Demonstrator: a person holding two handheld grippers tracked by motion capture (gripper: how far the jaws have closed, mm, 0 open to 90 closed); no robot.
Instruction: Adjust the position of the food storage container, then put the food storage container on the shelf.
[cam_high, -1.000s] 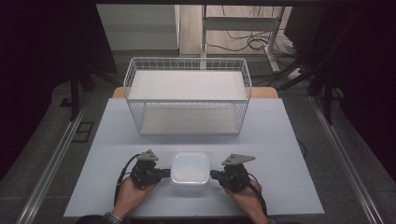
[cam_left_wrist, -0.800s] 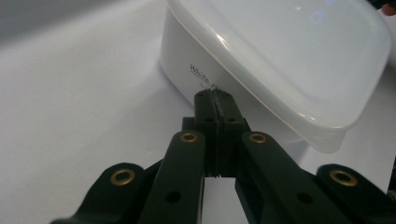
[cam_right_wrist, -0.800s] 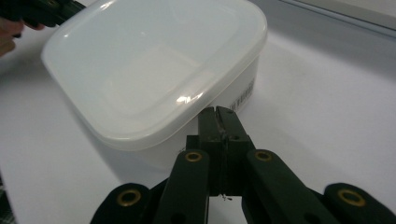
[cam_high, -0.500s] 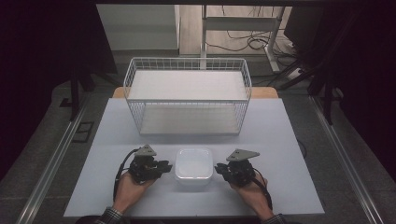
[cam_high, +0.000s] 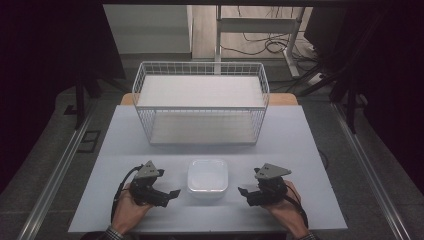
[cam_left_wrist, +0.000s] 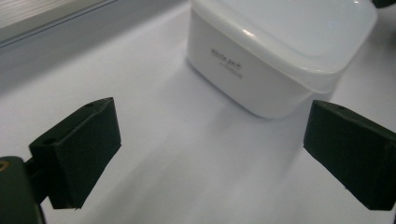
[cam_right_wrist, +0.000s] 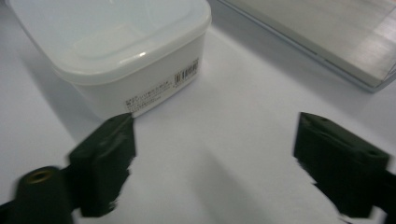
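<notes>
Your pale grey rectangular worktop (cam_high: 300, 150) carries a white wire-mesh basket (cam_high: 201, 102) at its 12 o'clock end, standing well apart from everything near you; through its mesh a flat white panel shows inside. Beyond the far edge lie a dark floor with loose cables (cam_high: 260, 47) and the legs of a metal frame (cam_high: 257, 25). Nothing stands between either tool and the container.

The white, square, rounded-corner plastic container with a translucent lid (cam_high: 207, 177) sits flat on the worktop toward its 6 o'clock edge, midway between your two hands. From the container, your left hand-held gripper (cam_high: 167, 194) lies at about 8 o'clock and your right hand-held gripper (cam_high: 245, 192) at about 4 o'clock, each near it but apart from it, each pointing inward toward it.

In the left gripper view the container (cam_left_wrist: 275, 51) sits ahead toward 1 o'clock, a small line of print on its side wall, and the left hand-held gripper (cam_left_wrist: 210, 144) has its two black jaws spread wide with bare worktop between them; it is released and grasps nothing. In the right gripper view the container (cam_right_wrist: 121, 51) sits ahead toward 11 o'clock, a barcode label on its side, its near corner just above the left-hand jaw. The right hand-held gripper (cam_right_wrist: 215, 154) is likewise spread wide and empty, its jaws blurred at the edges.
</notes>
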